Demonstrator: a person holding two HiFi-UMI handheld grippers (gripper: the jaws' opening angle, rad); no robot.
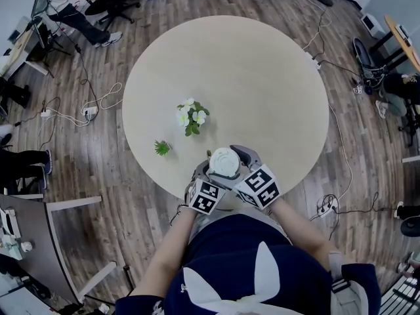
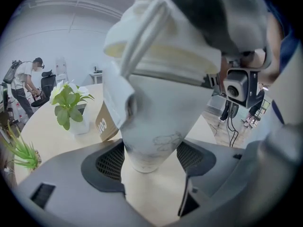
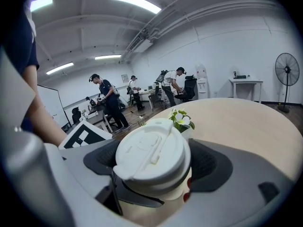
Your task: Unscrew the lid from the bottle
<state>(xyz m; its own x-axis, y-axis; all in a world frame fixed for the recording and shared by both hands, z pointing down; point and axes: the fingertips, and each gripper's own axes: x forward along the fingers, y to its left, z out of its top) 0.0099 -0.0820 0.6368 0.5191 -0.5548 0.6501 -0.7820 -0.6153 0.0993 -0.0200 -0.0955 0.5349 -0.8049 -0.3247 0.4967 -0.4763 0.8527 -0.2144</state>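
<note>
The person wears a dark navy top (image 1: 244, 251) with short sleeves (image 3: 24, 46), and on its front there is a white piece (image 1: 264, 268) shaped like two pointed flaps. The left gripper (image 2: 149, 161) and the right gripper (image 3: 155, 168) have smooth grey bodies with curved jaws, each lined by a dark pad (image 2: 109, 162) with a fine mesh pattern. Each gripper carries a white cube (image 1: 205, 197) printed with black square markers
</note>
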